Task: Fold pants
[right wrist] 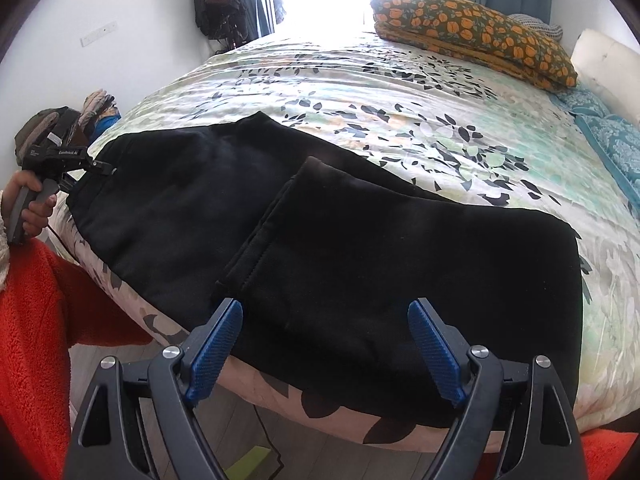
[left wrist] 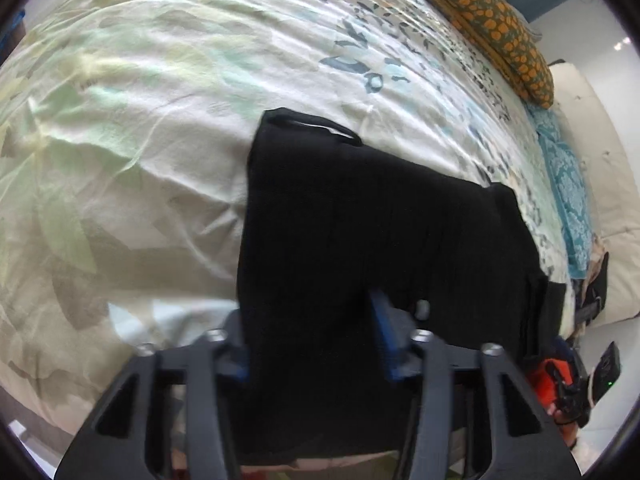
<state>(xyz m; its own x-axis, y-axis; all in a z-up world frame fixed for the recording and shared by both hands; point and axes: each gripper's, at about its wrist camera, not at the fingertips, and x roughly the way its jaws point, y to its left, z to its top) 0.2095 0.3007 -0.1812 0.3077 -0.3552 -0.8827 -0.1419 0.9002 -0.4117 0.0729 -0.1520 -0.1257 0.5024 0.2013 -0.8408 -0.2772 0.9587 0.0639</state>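
We find the black pants [right wrist: 320, 232] lying folded along the bed's [right wrist: 400, 92] near edge. Only the right wrist view shows the left tongs [right wrist: 86, 168] at the pants' far end. The left tongs are closed on cloth, one pad hidden. The right tongs [right wrist: 326, 344] stand wide, empty.
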